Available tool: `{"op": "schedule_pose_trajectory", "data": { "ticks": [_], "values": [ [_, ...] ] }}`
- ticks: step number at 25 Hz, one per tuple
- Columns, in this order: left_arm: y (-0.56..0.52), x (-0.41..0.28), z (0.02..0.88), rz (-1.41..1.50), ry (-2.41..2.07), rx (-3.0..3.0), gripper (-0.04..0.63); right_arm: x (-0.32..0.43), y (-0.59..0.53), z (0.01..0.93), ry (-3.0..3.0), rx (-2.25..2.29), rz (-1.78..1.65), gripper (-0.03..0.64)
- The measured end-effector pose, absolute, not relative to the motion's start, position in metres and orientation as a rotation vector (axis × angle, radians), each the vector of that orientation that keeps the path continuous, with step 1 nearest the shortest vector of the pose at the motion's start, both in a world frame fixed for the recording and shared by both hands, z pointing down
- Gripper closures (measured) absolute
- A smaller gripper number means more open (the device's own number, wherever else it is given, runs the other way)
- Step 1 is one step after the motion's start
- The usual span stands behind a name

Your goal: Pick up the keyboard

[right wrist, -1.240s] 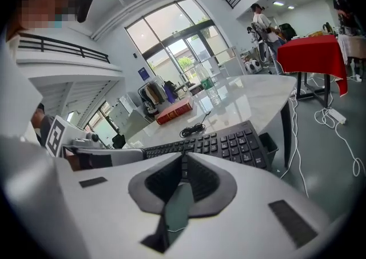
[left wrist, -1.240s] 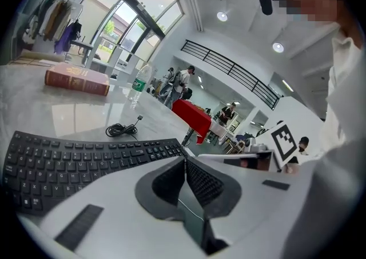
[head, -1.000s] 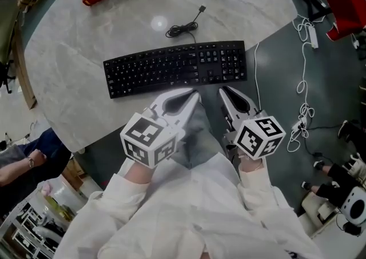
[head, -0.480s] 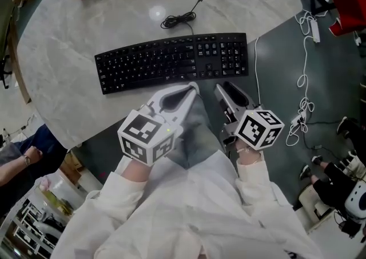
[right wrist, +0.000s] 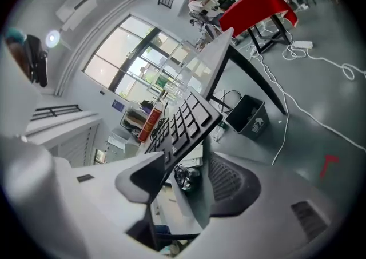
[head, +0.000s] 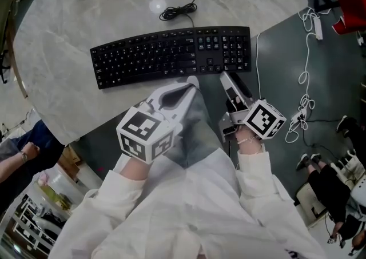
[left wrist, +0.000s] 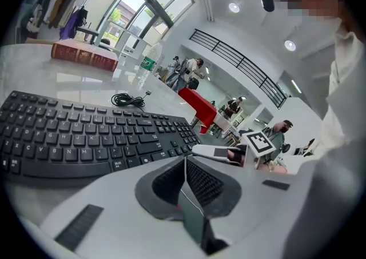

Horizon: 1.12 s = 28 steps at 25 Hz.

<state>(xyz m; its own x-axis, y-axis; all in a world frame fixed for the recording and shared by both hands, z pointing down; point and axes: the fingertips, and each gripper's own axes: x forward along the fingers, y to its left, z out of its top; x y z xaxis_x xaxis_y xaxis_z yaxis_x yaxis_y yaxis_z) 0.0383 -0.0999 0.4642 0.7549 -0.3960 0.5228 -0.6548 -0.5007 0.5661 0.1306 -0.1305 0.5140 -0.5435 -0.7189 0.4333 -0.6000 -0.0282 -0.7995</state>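
Black keyboard [head: 171, 58] flat on the pale marble surface [head: 63, 40], long side across, right front corner at or just past the near rim; cannot tell which. Right tool [head: 227, 78] rolled onto its side at that front right corner, jaws wide after having just been opening, pads bare. Seen from the right gripper view, front edge of the keyboard at the mouth of the gap, not yet pinched. Left tool [head: 193, 85] clamped together on nothing, tip just short of the front edge near the middle.

Judged as the last of the approach, grasp not yet made.

For a clean grasp:
- Push the right tool further on, with one jaw over the keys and the other under the front lip, deep enough to seat the pads on the solid frame and not on a key cap alone
- Hold the roll level with the keyboard before closing; a skewed bite would likely tip or twist the board
- Close firmly but without haste, then check for slip before any lift
- Expect sag toward the far left end from a one-corner hold on something so long and light; consider opening the left tool and taking the front edge nearer the left half, for two spread holds
- Lift straight up and level, minding the loose coiled cable [head: 178, 11] behind, free to trail and drag across the surface
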Motion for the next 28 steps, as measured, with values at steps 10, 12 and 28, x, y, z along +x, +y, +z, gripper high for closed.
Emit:
{"op": "schedule_pose_trajectory", "data": {
  "ticks": [10,12,28],
  "values": [
    [-0.096,0.034,0.475,0.415,-0.802,2.129,0.575,0.142,-0.151,0.515,1.905,-1.343,-1.608,0.39],
    [-0.095,0.035,0.476,0.412,-0.801,2.125,0.575,0.145,-0.152,0.52,1.857,-1.349,-1.63,0.39],
    [-0.103,0.034,0.481,0.355,-0.813,2.101,0.575,0.156,-0.174,0.525,1.775,-1.395,-1.542,0.394]
  ]
}}
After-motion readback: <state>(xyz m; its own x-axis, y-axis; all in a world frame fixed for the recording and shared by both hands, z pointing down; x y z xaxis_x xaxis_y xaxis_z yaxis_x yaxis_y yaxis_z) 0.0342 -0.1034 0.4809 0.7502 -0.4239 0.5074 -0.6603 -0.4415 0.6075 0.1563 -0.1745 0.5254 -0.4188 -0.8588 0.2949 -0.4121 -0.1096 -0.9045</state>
